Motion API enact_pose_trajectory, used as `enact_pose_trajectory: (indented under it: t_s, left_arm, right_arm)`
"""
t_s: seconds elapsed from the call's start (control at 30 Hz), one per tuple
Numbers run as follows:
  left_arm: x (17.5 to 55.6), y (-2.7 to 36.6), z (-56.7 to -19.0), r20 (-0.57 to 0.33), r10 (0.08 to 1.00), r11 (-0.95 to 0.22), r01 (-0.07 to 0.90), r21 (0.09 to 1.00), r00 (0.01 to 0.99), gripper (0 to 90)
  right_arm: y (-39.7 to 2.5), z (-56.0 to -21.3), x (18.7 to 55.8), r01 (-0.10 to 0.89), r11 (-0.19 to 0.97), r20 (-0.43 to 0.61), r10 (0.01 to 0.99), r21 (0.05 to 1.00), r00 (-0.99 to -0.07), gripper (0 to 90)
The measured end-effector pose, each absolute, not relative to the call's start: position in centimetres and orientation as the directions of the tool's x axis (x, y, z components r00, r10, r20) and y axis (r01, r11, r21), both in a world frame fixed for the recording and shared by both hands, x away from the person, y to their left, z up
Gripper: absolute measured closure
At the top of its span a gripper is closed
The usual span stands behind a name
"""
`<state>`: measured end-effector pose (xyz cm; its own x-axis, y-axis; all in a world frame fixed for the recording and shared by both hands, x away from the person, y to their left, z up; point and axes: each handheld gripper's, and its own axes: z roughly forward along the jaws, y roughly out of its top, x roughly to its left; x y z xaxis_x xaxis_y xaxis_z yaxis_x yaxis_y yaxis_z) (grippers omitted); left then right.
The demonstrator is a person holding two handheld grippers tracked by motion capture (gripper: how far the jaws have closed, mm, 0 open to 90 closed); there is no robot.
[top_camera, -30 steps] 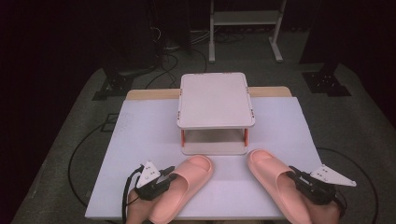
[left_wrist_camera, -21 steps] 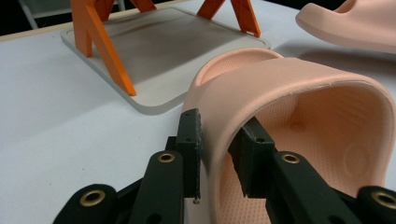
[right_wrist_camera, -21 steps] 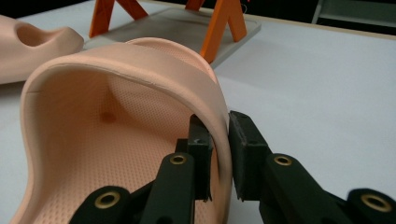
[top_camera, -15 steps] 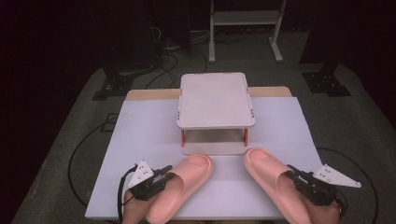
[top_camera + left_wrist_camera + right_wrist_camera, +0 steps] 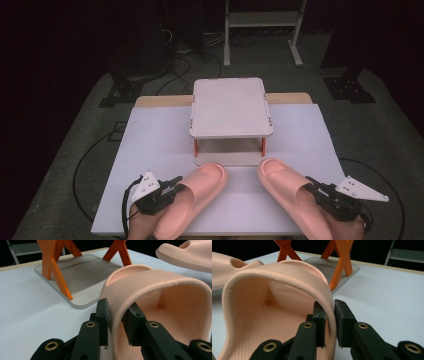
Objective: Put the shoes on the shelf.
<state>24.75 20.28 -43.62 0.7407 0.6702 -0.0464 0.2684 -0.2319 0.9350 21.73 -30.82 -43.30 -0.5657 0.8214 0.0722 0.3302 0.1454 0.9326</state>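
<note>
No readable text, labels, brands, numbers or signs anywhere; slippers, rack and desk surface all plain, nothing printed that can be made out.

The left gripper (image 5: 117, 322) pinches the strap wall of a pink slipper (image 5: 162, 297), one jaw outside, one inside. At eleven o'clock a grey base plate (image 5: 82, 272) with orange legs (image 5: 53, 267) lies on the white table (image 5: 27, 307). At one o'clock, a second slipper (image 5: 190, 253).
</note>
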Motion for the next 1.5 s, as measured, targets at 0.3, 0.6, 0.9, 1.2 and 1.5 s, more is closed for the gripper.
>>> enact_pose_trajectory:
  t_s: [0.3,0.6,0.9,1.2,1.5]
  left_arm:
    - [24.7,20.2,-41.4,-0.049,0.638,-0.205,0.231,0.951,0.769,76.0]
    - [24.6,20.3,-38.9,-0.068,0.599,-0.166,0.206,0.964,0.798,75.9]
    - [24.4,20.5,-36.8,-0.066,0.583,-0.161,0.195,0.967,0.809,75.9]
    - [25.3,20.9,-34.3,-0.053,0.580,-0.151,0.171,0.974,0.813,75.5]
    - [26.9,20.7,-32.7,-0.052,0.577,-0.150,0.169,0.974,0.815,75.5]
  right_arm:
    - [-30.3,-41.6,21.1,0.303,0.149,0.061,0.808,0.941,-0.587,79.1]
    - [-29.8,-39.8,20.8,0.276,0.132,0.068,0.786,0.952,-0.614,79.1]
    - [-29.3,-37.2,20.6,0.225,0.136,0.038,0.775,0.965,-0.631,79.1]
    - [-28.5,-34.1,21.4,0.170,0.143,-0.002,0.772,0.975,-0.636,79.1]
    - [-27.6,-32.2,23.0,0.142,0.151,-0.029,0.780,0.978,-0.625,79.1]
